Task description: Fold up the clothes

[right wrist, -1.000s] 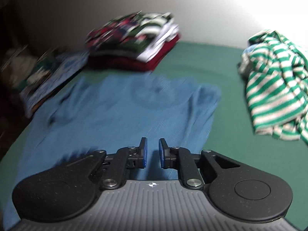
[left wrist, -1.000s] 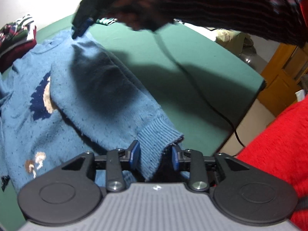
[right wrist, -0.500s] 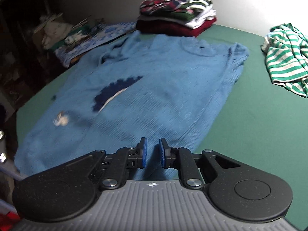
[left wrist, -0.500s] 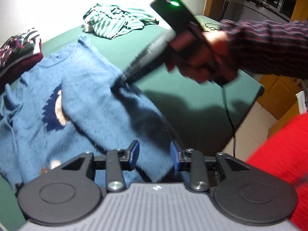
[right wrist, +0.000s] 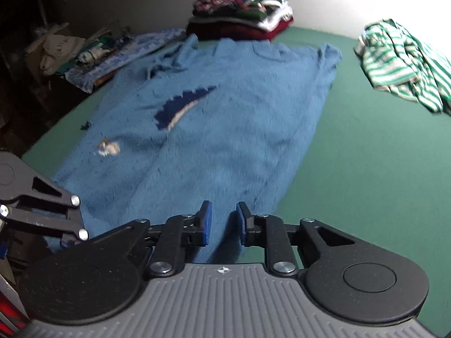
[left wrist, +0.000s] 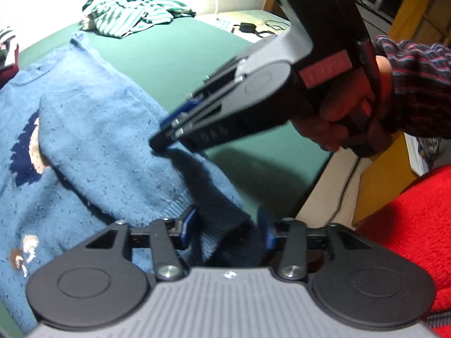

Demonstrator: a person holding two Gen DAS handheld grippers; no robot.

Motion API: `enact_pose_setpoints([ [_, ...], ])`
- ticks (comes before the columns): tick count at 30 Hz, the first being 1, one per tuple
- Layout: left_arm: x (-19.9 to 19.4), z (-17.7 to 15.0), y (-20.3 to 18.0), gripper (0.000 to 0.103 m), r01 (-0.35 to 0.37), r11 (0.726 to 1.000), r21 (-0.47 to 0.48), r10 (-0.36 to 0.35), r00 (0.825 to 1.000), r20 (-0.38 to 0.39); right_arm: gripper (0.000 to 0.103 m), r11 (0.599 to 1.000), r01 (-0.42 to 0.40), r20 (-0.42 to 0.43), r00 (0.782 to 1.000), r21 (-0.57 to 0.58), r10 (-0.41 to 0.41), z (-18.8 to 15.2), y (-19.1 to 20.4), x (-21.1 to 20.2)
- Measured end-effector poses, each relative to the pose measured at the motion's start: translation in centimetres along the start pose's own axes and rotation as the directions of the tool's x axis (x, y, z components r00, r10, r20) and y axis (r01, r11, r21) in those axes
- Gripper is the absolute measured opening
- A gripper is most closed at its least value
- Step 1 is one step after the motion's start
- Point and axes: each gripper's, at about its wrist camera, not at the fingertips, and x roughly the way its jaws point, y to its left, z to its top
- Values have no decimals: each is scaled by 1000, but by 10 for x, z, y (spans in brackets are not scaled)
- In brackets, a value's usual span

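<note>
Lying flat on the green table, the blue sweater has its sleeve cuff between the opening left gripper jaws, unpinched, while the right gripper jaws open above its hem.

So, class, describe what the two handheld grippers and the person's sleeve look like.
Both the left gripper and right gripper have black linkages, blue finger pads, silver screws and ribbed grey bodies. The right gripper's handle carries a green light, a red patch and a black cable. The sleeve is dark with thin stripes.

dim room, glare at top, fisheye edges, slight blur.
</note>
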Motion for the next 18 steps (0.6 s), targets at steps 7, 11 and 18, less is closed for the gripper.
enact_pose_setpoints([
  [7, -15, -1, 9, 57, -1, 999, 51, -1, 999, 50, 17, 995, 100, 17, 995, 28, -100, 16, 12, 1],
  [11, -12, 6, 11, 64, 13, 997, 72, -18, 998, 68, 17, 994, 109, 102, 989, -30, -105, 59, 12, 14],
  [18, 1, 6, 9, 64, 26, 993, 112, -27, 1000, 7, 16, 982, 145, 39, 989, -122, -142, 123, 9, 91],
])
